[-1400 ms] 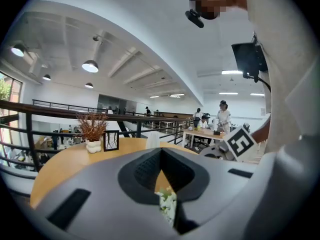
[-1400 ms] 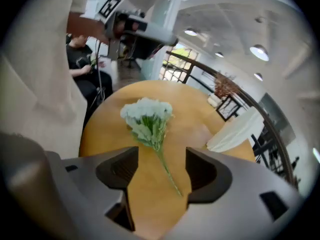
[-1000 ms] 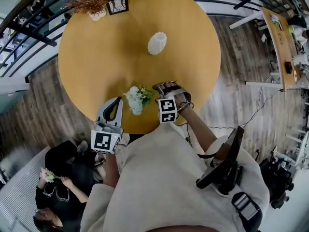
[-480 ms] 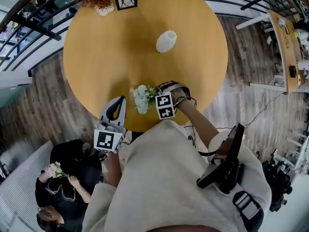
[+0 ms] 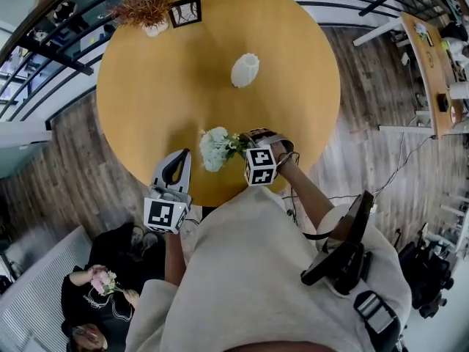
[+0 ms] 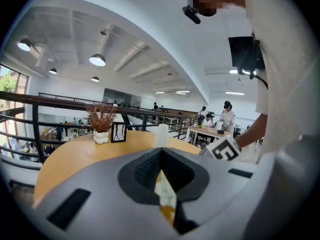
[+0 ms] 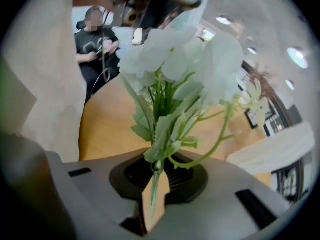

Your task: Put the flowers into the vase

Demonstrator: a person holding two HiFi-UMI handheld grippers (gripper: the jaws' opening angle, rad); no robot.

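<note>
A bunch of white flowers (image 5: 215,147) with green stems lies near the front edge of the round wooden table (image 5: 161,86). My right gripper (image 5: 245,139) points steeply down at its right side. Its jaws are closing, and in the right gripper view the stems (image 7: 156,176) run between the pads, pinched there, under the blooms (image 7: 175,59). The white ribbed vase (image 5: 245,70) stands upright farther back on the table, also seen in the left gripper view as the vase (image 6: 161,135). My left gripper (image 5: 176,160) hangs at the table's front edge, shut and empty.
A pot of dried brown plants (image 5: 145,6) and a small black picture frame (image 5: 185,11) stand at the table's far edge. A seated person (image 5: 99,299) with pink flowers is on the floor side at lower left. Railings run behind the table.
The right gripper's jaws have come together round the flower stems, and the bunch has shifted slightly. The left gripper has kept still.
</note>
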